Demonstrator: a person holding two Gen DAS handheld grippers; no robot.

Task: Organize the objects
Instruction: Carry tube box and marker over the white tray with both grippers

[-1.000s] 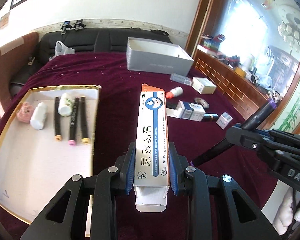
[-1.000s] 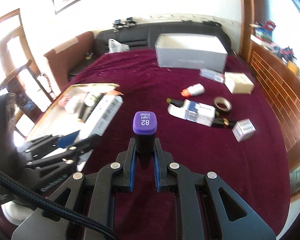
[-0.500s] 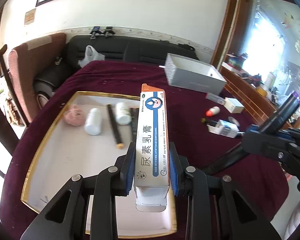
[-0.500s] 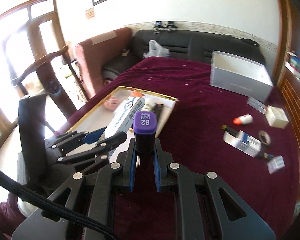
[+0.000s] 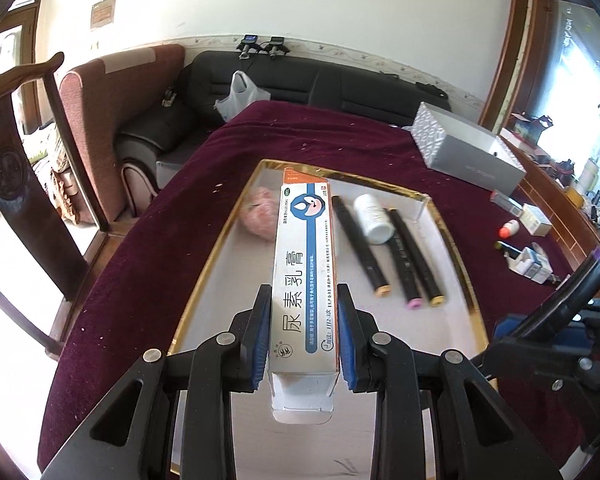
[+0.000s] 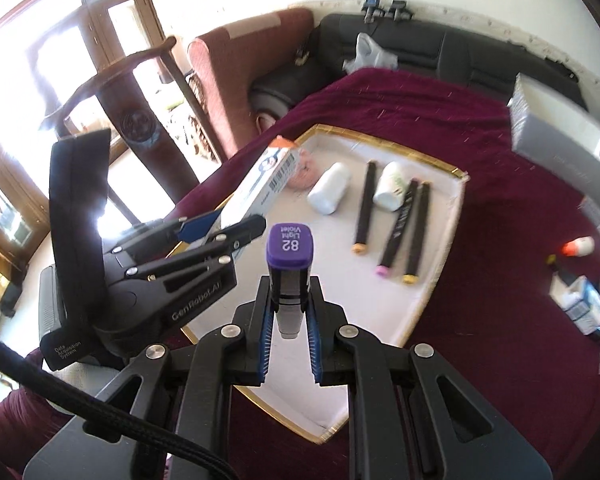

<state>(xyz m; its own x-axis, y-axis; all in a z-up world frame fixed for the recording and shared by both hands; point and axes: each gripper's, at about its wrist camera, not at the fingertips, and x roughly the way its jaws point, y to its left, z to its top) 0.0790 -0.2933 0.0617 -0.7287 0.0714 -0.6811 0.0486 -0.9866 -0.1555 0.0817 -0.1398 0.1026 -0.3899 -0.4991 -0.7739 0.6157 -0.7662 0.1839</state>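
Observation:
My left gripper (image 5: 302,320) is shut on a long white-and-blue ointment box (image 5: 304,276) and holds it above the gold-rimmed white tray (image 5: 228,236). My right gripper (image 6: 289,312) is shut on a black marker with a violet cap (image 6: 290,256), held above the tray's near part (image 6: 440,280). In the tray lie three black markers (image 6: 394,236), two white bottles (image 6: 328,192) and a pink fluffy object (image 5: 260,216). The left gripper and its box (image 6: 260,188) show at left in the right wrist view.
The tray sits on a maroon cloth (image 5: 340,136). A grey box (image 5: 468,152) stands at the far right. Small boxes, a red-capped bottle (image 6: 578,246) and other items lie to the right. A sofa (image 5: 300,80) and wooden chair (image 5: 28,160) stand beyond.
Both grippers have swung left, from over the cloth to over the tray, each still holding its object.

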